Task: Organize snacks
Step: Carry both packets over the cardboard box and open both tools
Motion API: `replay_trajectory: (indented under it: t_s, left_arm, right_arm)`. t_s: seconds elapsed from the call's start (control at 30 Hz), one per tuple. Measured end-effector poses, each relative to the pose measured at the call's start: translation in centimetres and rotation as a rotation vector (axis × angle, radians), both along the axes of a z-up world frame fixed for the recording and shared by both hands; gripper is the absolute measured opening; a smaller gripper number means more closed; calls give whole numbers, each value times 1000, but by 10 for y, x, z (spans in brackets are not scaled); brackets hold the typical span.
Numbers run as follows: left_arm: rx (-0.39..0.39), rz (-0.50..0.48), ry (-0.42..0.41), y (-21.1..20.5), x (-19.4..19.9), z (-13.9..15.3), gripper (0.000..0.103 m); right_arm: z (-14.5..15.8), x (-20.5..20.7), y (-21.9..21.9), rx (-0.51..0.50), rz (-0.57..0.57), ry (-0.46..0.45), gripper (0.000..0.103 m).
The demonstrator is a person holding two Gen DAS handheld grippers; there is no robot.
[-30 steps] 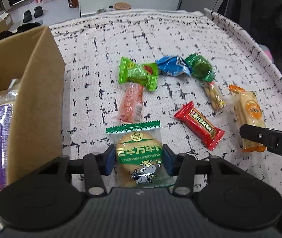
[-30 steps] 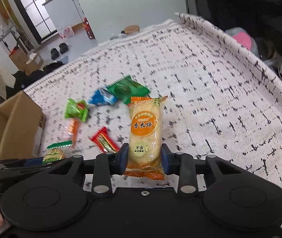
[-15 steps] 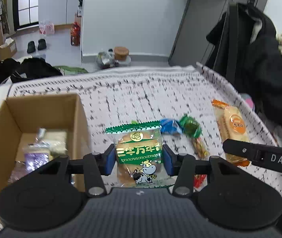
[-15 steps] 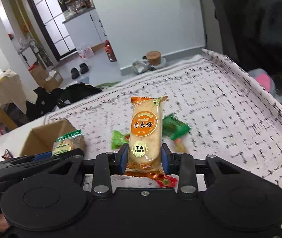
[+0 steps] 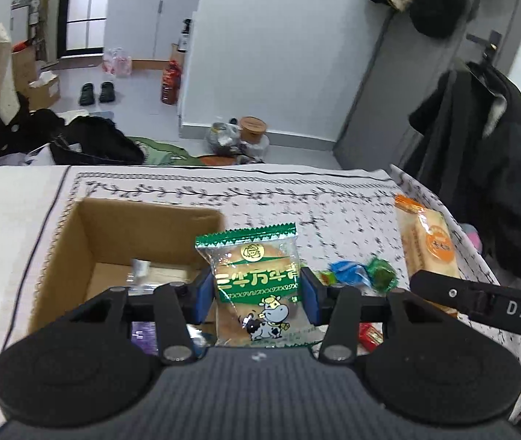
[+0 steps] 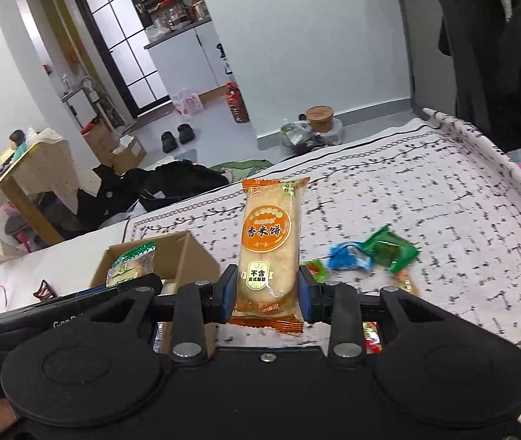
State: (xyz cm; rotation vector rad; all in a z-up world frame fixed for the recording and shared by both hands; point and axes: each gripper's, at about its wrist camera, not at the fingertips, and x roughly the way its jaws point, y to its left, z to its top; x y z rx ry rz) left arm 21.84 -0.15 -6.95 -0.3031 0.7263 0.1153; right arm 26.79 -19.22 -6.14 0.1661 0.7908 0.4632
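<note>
Room: a lived-in flat with a grey floor, coats on a door, and a table under a white cloth (image 5: 333,212) with black flecks.
Landmark: an open cardboard box (image 5: 59,256) stands at the cloth's left end; a few wrapped packs already lie inside it.
Left gripper (image 5: 257,295): closed partway on a green cake pack (image 5: 260,286), pads pressing both sides, pack upright; it hangs just right of the box's near wall, above the cloth.
Right gripper (image 6: 266,288): closed narrowly on an orange rice cracker (image 6: 268,245), gripped low so most of the pack stands clear; it is right of the box, further off than the cake.
Why held so: both packs are pinched across their width and carried clear of the cloth, which looks like carrying for a drop into the box.
Loose snacks: a blue pack (image 6: 348,256) and a green pack (image 6: 388,249) touch each other on the cloth, well right of the box; a red one (image 5: 370,335) lies nearer, half hidden by the left gripper.
Left to do: neither held pack is over the box opening yet.
</note>
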Motion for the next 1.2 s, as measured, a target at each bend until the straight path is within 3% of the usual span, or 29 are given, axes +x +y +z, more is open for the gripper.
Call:
replay_trajectory:
  t_s: [0.43, 0.7, 1.1, 1.2]
  left_arm:
    - [-46, 45, 49, 49, -20, -18, 48]
    - [-115, 66, 68, 67, -25, -22, 48]
    - [-129, 173, 34, 104, -52, -11, 70]
    - [-125, 188, 21, 114, -57, -9, 71]
  right_arm:
    - [3, -6, 35, 13, 52, -4, 33]
    - [1, -8, 60, 5, 112, 9, 33]
    - [-6, -15, 102, 41, 220, 57, 33]
    - [-11, -17, 112, 30, 261, 93, 40]
